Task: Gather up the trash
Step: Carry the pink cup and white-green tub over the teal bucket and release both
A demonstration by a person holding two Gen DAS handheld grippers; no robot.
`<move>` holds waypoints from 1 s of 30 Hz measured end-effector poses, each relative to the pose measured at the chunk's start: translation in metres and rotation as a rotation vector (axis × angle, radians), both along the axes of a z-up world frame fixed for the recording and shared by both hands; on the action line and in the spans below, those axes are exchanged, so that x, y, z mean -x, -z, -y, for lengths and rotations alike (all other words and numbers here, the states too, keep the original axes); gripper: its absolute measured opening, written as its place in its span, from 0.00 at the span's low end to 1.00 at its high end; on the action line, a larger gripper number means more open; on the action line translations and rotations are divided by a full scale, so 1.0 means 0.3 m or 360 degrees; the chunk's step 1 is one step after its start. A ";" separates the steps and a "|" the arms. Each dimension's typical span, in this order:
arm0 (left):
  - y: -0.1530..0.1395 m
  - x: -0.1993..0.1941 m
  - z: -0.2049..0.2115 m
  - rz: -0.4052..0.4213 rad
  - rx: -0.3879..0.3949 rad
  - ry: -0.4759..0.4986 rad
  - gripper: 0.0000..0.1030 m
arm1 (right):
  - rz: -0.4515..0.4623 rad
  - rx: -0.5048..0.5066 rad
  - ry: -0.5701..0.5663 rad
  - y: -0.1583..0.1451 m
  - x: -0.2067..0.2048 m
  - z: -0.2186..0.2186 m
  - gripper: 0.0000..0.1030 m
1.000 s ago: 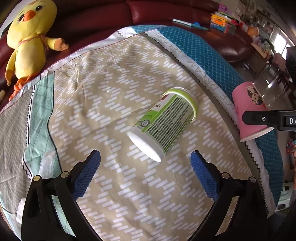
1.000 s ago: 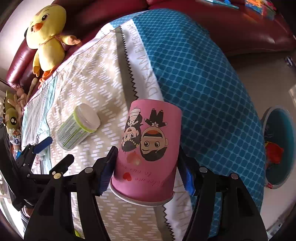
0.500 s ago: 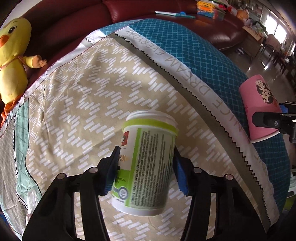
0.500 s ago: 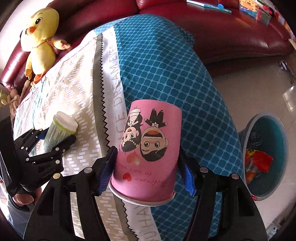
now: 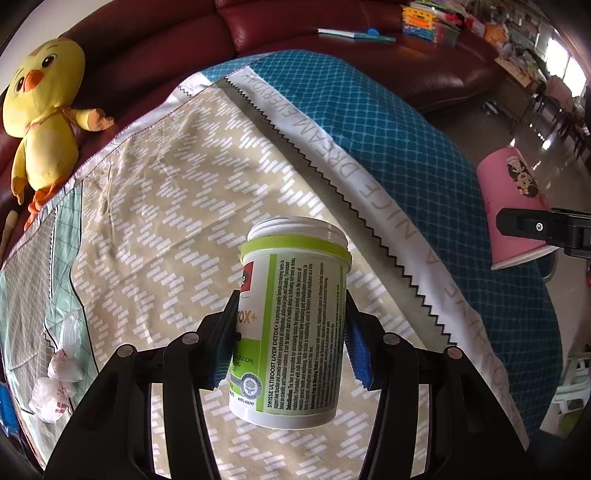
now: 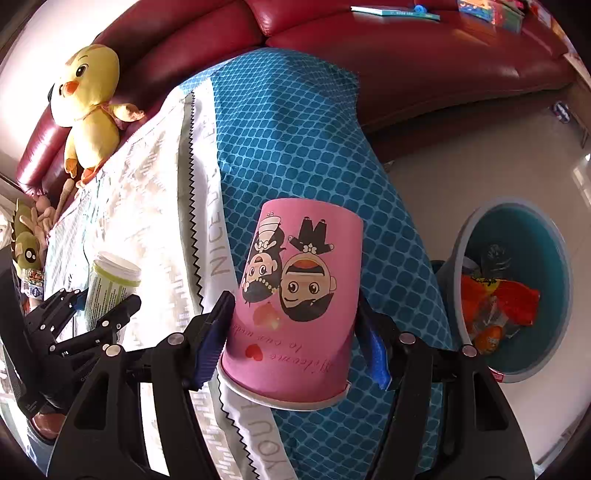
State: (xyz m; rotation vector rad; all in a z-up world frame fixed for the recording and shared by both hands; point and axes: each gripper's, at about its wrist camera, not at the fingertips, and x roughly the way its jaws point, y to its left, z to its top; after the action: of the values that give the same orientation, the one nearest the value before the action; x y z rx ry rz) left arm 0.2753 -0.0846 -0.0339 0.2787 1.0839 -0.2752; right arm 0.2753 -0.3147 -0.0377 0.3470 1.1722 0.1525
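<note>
My left gripper (image 5: 290, 339) is shut on a white and green supplement bottle (image 5: 291, 325), held lid-away above the patterned cloth (image 5: 166, 192). The same bottle (image 6: 110, 288) shows at the left of the right wrist view, in the left gripper (image 6: 99, 306). My right gripper (image 6: 295, 339) is shut on a pink paper cup (image 6: 295, 295) with cartoon figures, held rim toward the camera over the blue part of the cloth. That cup (image 5: 513, 206) appears at the right edge of the left wrist view. A grey and teal bin (image 6: 513, 288) with orange wrappers inside stands on the floor to the right.
A yellow plush duck (image 5: 40, 110) sits at the far left against the red leather sofa (image 5: 295, 33). A crumpled white plastic bag (image 5: 59, 373) lies on the cloth at the left edge. Books and toys rest on the sofa behind.
The left gripper closed on the bottle, which lay on the cloth a second ago, and lifted it. Both grippers moved right toward the bin, which now shows more fully.
</note>
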 end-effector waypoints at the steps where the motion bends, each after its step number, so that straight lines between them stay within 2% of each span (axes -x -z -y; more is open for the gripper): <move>1: -0.011 0.017 0.019 0.0004 0.0006 0.0009 0.51 | 0.0008 -0.0012 0.0010 -0.006 0.015 0.020 0.59; 9: -0.063 0.113 0.239 0.0013 0.0019 0.0129 0.51 | 0.0060 -0.0094 0.0134 -0.031 0.143 0.240 0.59; 19: -0.063 0.152 0.610 -0.0018 0.0054 0.0344 0.51 | 0.0082 -0.0137 0.0423 0.005 0.281 0.637 0.59; 24: -0.031 0.149 0.792 -0.0057 0.0066 0.0444 0.51 | 0.0046 -0.0158 0.0558 0.066 0.329 0.804 0.59; 30: 0.054 0.118 0.972 -0.0143 0.0076 0.0497 0.51 | -0.0026 -0.0165 0.0620 0.152 0.339 0.912 0.59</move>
State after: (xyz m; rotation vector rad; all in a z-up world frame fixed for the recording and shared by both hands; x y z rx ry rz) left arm 0.2398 -0.3763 -0.0500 0.3960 1.1195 -0.5965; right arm 0.1737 -0.5882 -0.0832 0.6610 1.0939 -0.1304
